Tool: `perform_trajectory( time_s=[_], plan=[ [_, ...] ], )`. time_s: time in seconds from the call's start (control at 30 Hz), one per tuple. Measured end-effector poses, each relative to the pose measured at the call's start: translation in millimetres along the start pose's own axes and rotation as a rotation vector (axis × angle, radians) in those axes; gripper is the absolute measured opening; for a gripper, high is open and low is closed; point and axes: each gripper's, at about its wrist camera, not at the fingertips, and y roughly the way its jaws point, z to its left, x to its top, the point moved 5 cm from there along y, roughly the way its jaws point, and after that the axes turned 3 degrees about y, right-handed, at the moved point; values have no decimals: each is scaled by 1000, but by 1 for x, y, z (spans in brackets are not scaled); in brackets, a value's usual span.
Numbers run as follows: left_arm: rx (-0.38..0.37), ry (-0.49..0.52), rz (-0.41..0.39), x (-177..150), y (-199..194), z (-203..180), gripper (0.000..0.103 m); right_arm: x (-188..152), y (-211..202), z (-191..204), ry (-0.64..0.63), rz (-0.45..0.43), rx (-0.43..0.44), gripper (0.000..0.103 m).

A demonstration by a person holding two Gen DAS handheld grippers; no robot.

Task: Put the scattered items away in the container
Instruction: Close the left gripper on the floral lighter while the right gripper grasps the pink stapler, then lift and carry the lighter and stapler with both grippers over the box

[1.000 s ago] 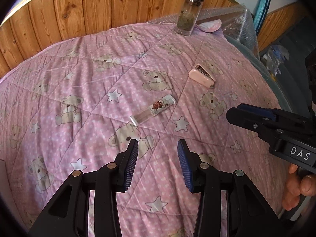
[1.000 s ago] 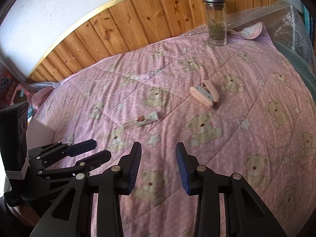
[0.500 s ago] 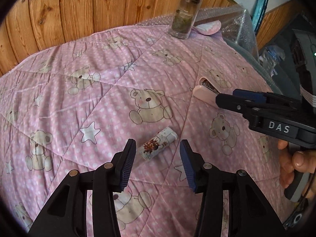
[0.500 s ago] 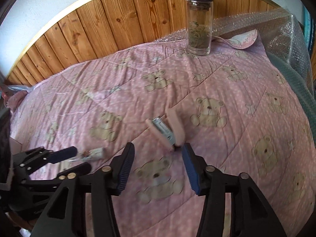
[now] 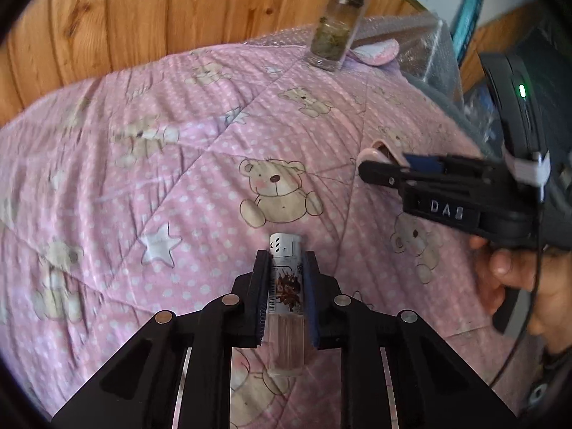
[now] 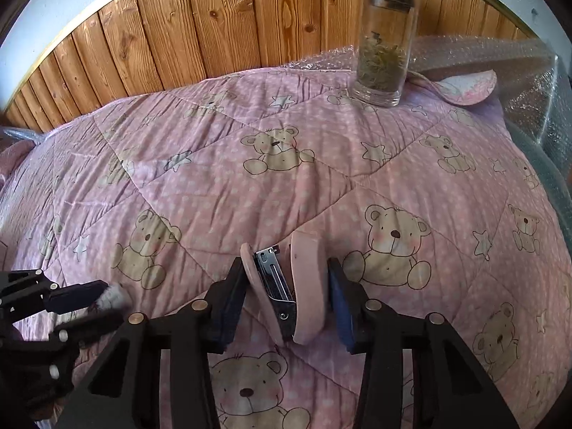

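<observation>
On the pink teddy-bear quilt [image 6: 221, 193], the left tool [image 5: 286, 268] is closing, its pads pressed on a lighter [image 5: 286, 286]. The right tool [image 6: 286, 282] is closing around a pink stapler [image 6: 307, 286] lying between its pads. A glass jar [image 6: 384, 43] stands far back.

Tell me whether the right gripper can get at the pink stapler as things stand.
Probably yes. The right gripper already has the stapler between its closing jaws on the quilt, with nothing in the way.

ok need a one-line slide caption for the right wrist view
Right gripper closing its jaws around a pink stapler lying open on the pink teddy-bear quilt, a lidded glass jar of dried leaves behind.
</observation>
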Motion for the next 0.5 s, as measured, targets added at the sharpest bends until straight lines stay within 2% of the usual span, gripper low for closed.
perform_trajectory(
  time_s=[0.2,0.5],
  plan=[
    [-2,-31,-5,-8,-13,-1,19,-11,-14,10,23,-20,45,42],
    [12,-52,-35,-22,-57,-9,19,-25,-50,33,38,-39,100,42]
  ],
)
